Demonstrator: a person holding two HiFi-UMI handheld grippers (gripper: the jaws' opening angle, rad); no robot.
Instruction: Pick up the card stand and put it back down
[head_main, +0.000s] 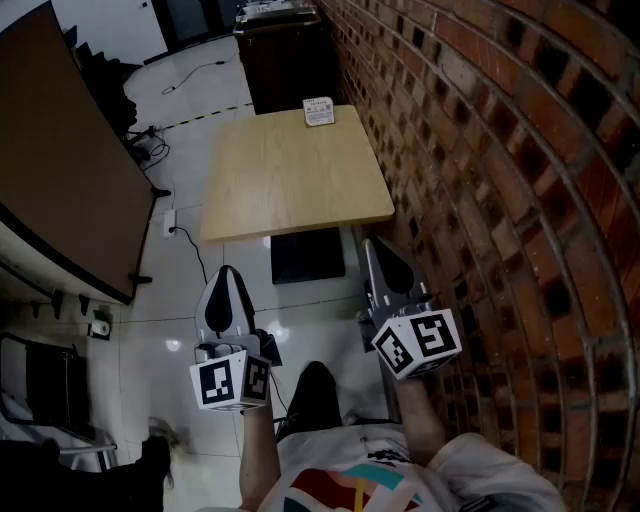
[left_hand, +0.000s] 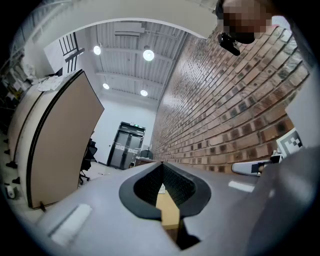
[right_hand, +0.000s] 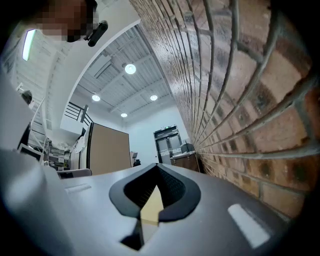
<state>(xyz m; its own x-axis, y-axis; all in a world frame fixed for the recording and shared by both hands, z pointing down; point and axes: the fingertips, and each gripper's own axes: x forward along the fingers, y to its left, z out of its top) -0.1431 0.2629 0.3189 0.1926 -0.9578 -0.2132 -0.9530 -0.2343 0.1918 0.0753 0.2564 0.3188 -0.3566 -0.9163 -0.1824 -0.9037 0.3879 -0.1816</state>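
**Near side, nothing lifted yet**

Far across the counter (head_main: 290, 170), hard by the brick wall (head_main: 480, 150), the card stand (head_main: 318, 111) sits at the far edge, untouched. I hold my left tongs (head_main: 228, 275) and right tongs (head_main: 374, 246) low over the floor (head_main: 180, 340), short of the counter, each closed on nothing; I judge that is because the reach has not begun. Only the head view shows that gap; each gripper view shows its jaws meeting, a sliver of wood beyond.
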